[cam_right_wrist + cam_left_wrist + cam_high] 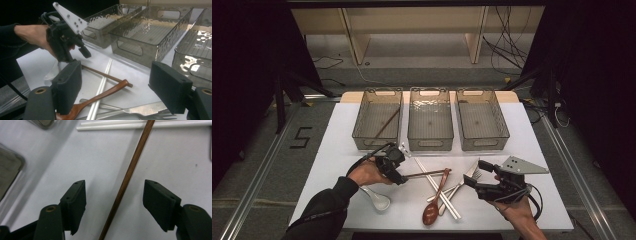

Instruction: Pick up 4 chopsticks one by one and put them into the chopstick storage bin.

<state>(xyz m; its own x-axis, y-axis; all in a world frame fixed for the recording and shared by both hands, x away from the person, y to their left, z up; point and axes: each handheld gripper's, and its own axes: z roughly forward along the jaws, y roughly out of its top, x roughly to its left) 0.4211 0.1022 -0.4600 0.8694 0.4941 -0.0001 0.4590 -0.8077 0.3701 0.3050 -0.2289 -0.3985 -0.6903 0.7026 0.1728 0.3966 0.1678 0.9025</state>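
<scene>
While the right gripper [468,181] hovers with jaws apart over the fork [471,176] at near right, the left gripper [114,203] straddles the brown chopstick [126,181], pads clear of it. The chopstick lies flat on the table [337,150], near the left bin [377,120].

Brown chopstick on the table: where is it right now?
In the left gripper view the brown chopstick lies flat between the open left gripper jaws, untouched. In the high view it runs toward the wooden spoon, crossing the white chopsticks.
</scene>
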